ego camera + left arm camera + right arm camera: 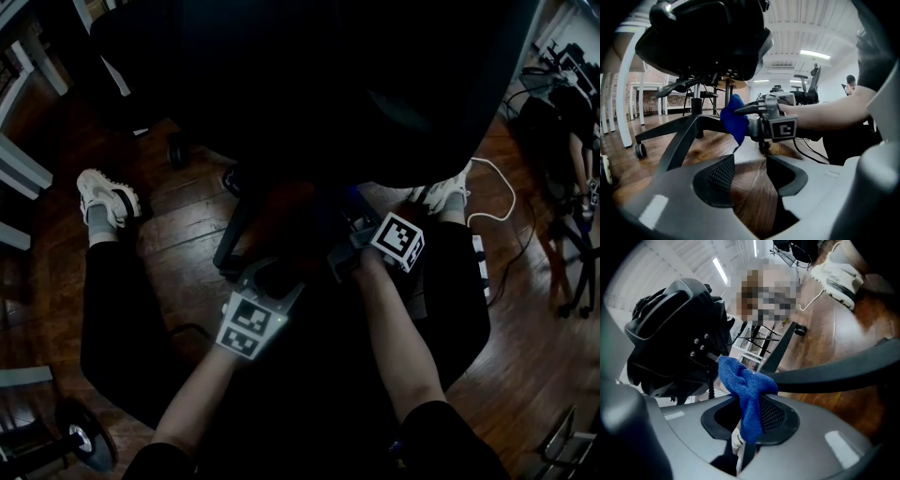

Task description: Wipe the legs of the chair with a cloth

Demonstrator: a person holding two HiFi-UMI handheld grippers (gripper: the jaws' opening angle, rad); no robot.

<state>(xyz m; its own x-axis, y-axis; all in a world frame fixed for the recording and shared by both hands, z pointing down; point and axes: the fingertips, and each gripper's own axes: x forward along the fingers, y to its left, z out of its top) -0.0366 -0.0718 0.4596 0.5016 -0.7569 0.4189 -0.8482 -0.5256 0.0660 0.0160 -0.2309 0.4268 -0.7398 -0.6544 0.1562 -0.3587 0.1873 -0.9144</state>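
The soft blue cloth (747, 394) is pinched tight in the jaws of the right gripper (746, 423). It sits low under the seat of the black office chair (703, 37), very near one long black chair leg (834, 376). It is not clear if it touches the leg. The left gripper (750, 174) is held apart with nothing in it. Only the brown wooden floor (754, 206) shows between its jaws.

The cloth is bunched up, so it might slip out when it rubs hard on the leg. The chair has little black wheels (640, 150), so a push might roll it away.

From the left gripper view, the cloth's long way runs up and down. Its thin end points down at the floor.
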